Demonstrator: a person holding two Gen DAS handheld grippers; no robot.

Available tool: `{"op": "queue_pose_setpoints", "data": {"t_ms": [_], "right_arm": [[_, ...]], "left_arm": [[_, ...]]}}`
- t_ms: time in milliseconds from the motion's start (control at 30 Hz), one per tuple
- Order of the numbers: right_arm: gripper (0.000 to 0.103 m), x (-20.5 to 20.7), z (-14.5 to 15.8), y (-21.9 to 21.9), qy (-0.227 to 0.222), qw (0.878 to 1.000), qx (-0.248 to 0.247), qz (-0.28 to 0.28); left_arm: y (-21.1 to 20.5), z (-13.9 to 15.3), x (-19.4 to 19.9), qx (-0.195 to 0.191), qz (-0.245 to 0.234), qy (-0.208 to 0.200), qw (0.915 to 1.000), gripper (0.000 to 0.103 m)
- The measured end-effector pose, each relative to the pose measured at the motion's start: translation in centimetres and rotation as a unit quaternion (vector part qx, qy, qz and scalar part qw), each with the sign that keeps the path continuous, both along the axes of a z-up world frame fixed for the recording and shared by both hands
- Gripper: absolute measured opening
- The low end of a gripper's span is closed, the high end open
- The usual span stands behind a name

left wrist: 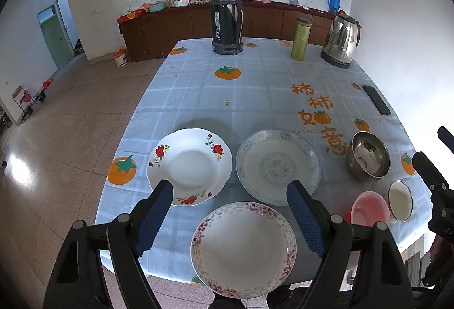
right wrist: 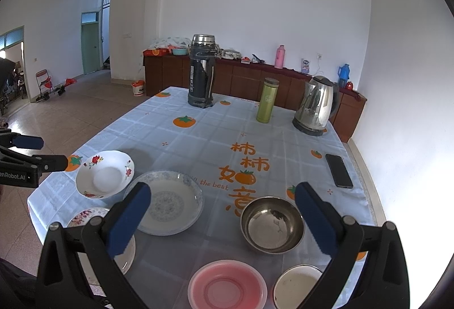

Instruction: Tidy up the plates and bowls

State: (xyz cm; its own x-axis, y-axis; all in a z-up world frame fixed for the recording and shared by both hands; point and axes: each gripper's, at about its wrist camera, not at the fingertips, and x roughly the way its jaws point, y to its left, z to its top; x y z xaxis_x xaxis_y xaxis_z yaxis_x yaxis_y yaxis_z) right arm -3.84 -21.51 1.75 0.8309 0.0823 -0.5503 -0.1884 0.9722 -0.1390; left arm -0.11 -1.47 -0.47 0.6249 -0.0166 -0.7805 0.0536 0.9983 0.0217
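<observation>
Three plates lie at the table's near left: a red-flower plate (left wrist: 189, 166) (right wrist: 105, 174), a blue-pattern plate (left wrist: 278, 165) (right wrist: 167, 202), and a pink-flower plate (left wrist: 243, 248) (right wrist: 85, 216) at the front edge. To the right are a steel bowl (left wrist: 369, 155) (right wrist: 271, 223), a pink plastic bowl (left wrist: 369, 208) (right wrist: 227, 285) and a white enamel bowl (left wrist: 400, 200) (right wrist: 296, 286). My left gripper (left wrist: 229, 192) is open and empty above the plates. My right gripper (right wrist: 222, 192) is open and empty above the bowls.
At the far end of the tablecloth (left wrist: 255, 87) stand a black thermos (left wrist: 226, 16), a green flask (left wrist: 301, 38) and a steel kettle (left wrist: 342, 40). A phone (left wrist: 376, 99) lies near the right edge. A wooden cabinet (right wrist: 249, 79) lines the back wall.
</observation>
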Motion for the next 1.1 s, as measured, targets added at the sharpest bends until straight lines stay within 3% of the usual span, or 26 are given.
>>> {"op": "queue_pose_setpoints", "data": {"t_ms": [1100], "right_arm": [[0.103, 2.0, -2.0, 0.8, 0.031, 0.999, 0.002, 0.006]], "left_arm": [[0.4, -2.2, 2.8, 0.007, 0.003, 0.038, 0.9993, 0.084]]}}
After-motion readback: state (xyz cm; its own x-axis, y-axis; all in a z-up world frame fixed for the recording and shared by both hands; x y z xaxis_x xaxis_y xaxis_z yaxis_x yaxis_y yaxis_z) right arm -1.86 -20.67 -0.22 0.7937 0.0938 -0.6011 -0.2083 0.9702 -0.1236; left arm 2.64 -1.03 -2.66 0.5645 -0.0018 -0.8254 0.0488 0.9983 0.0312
